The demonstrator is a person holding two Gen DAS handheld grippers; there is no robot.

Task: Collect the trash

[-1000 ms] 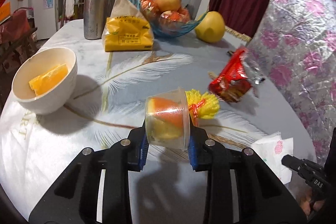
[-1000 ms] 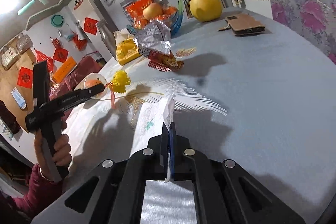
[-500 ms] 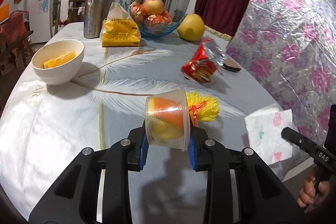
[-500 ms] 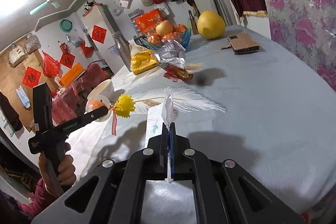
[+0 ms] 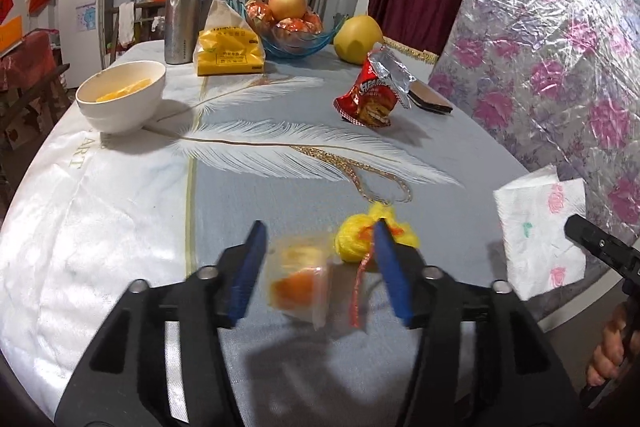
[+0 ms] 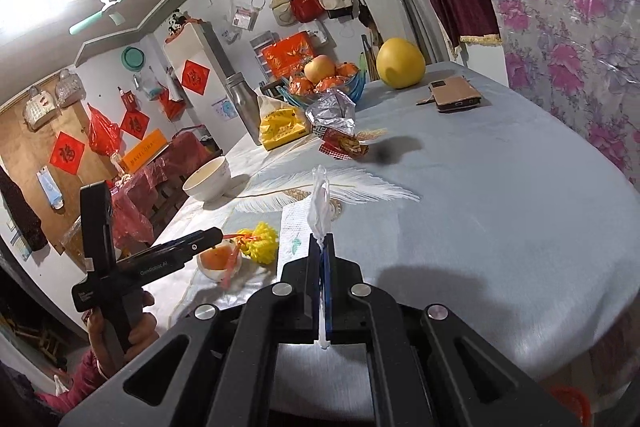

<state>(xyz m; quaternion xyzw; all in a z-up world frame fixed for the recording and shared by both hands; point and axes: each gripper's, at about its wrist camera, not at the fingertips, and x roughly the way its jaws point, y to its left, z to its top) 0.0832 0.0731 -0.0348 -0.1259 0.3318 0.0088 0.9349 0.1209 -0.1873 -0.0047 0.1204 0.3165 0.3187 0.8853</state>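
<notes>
My left gripper (image 5: 320, 267) is open; a clear plastic cup with orange fruit (image 5: 298, 285) and a yellow tassel on a red ribbon (image 5: 356, 241) is blurred between the jaws, falling free. It also shows in the right wrist view (image 6: 218, 261), just below the left gripper (image 6: 216, 237). My right gripper (image 6: 321, 251) is shut on a white floral napkin (image 6: 320, 205), held above the table's near edge; the napkin also shows in the left wrist view (image 5: 538, 231). A red snack wrapper (image 5: 368, 97) lies farther back on the table.
On the feather-print tablecloth (image 5: 120, 227) stand a white bowl with orange slices (image 5: 120, 99), a steel bottle (image 5: 182, 11), a yellow bag (image 5: 230, 49), a blue fruit bowl (image 5: 298, 35), a pomelo (image 5: 358, 35) and a phone in a brown case (image 6: 452, 95). Floral foil covers the right wall.
My left gripper has opened and let go of the plastic cup, which now drops between the jaws. Both grippers have drawn back toward the table's near edge. The right still holds the napkin.
</notes>
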